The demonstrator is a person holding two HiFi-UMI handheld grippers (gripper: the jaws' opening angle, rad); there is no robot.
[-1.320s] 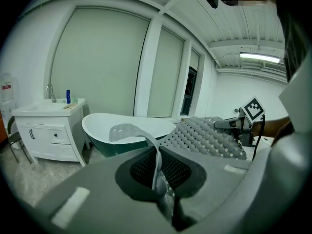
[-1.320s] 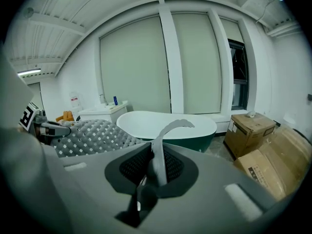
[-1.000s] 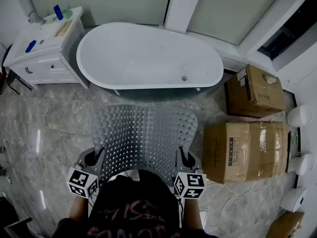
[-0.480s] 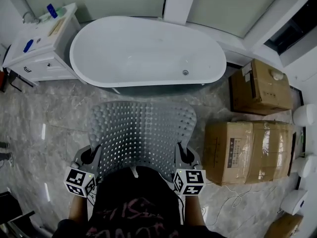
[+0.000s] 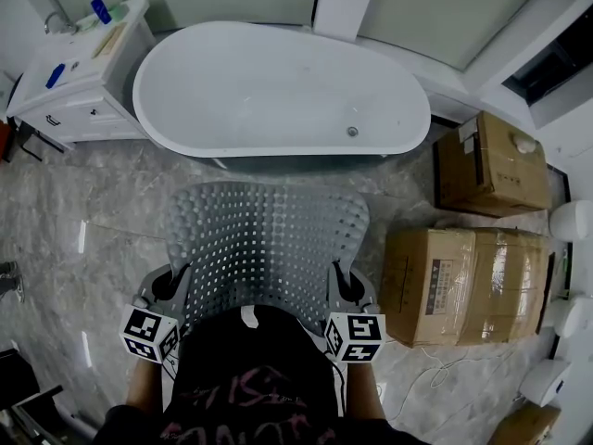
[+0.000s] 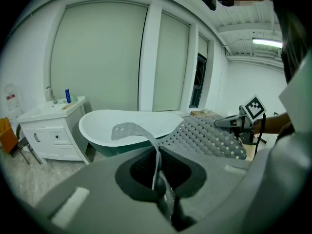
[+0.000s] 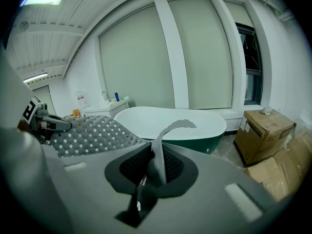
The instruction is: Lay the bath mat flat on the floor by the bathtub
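A grey perforated bath mat [image 5: 267, 247] hangs in the air in front of me, held by its two near corners. My left gripper [image 5: 176, 290] is shut on the mat's left corner [image 6: 157, 165]. My right gripper [image 5: 341, 287] is shut on the right corner [image 7: 157, 165]. The mat's far edge curls over above the floor just short of the white bathtub [image 5: 278, 86]. From the left gripper view the mat [image 6: 209, 136] stretches to the right toward the other gripper [image 6: 233, 123]. The tub [image 7: 170, 118] stands beyond the right jaws.
A white vanity cabinet [image 5: 69, 82] stands left of the tub. Cardboard boxes [image 5: 463, 284] [image 5: 491, 165] sit on the marble floor [image 5: 83, 221] to the right, with white canisters [image 5: 565, 221] along the right edge. Cables [image 5: 445, 371] lie near the lower box.
The mat and both grippers have stayed in nearly the same pose. The view has shifted slightly, so the tub and boxes sit a little differently in frame.
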